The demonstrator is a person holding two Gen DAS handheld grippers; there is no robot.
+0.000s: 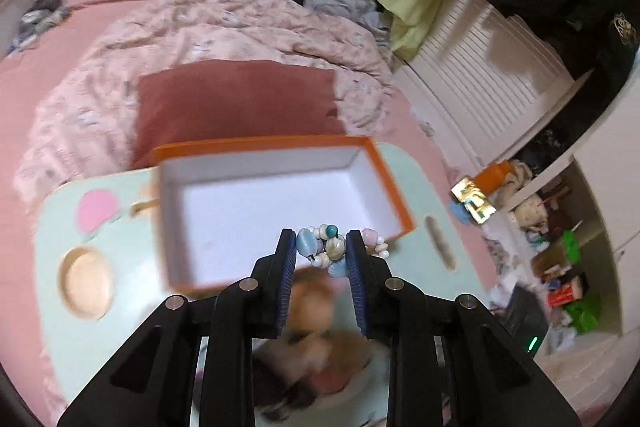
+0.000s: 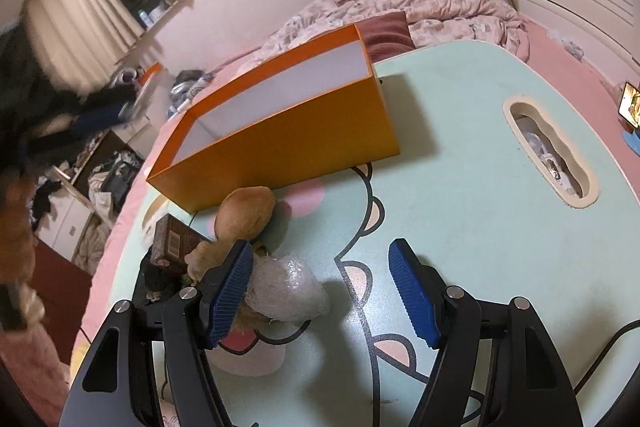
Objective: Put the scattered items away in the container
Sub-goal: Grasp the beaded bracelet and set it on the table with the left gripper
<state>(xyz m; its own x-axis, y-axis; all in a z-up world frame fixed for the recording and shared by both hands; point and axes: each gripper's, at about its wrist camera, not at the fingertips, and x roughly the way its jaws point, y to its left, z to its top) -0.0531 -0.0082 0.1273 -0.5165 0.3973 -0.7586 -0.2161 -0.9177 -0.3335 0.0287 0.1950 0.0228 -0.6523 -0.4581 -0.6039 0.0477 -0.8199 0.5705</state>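
Observation:
My left gripper [image 1: 321, 247] is shut on a bead bracelet [image 1: 334, 247] of blue, white and pink beads, held above the near edge of the orange box [image 1: 280, 211], whose white inside shows nothing in it. In the right wrist view the same orange box [image 2: 288, 131] stands on the mint table [image 2: 460, 147]. My right gripper [image 2: 320, 287] is open, low over the table, with a bubble-wrap bundle [image 2: 286, 291] beside its left finger. A tan plush toy [image 2: 244, 211] and a brown patterned box [image 2: 176, 243] lie just beyond. The left gripper appears blurred at the far left of that view.
The table stands on a pink bed with a crumpled quilt [image 1: 224, 23] and a dark red pillow [image 1: 236, 103]. The tabletop has a handle slot [image 2: 552, 155] at the right and a round cup recess [image 1: 84, 283] at the left. Cluttered shelves [image 1: 560, 259] stand at the right.

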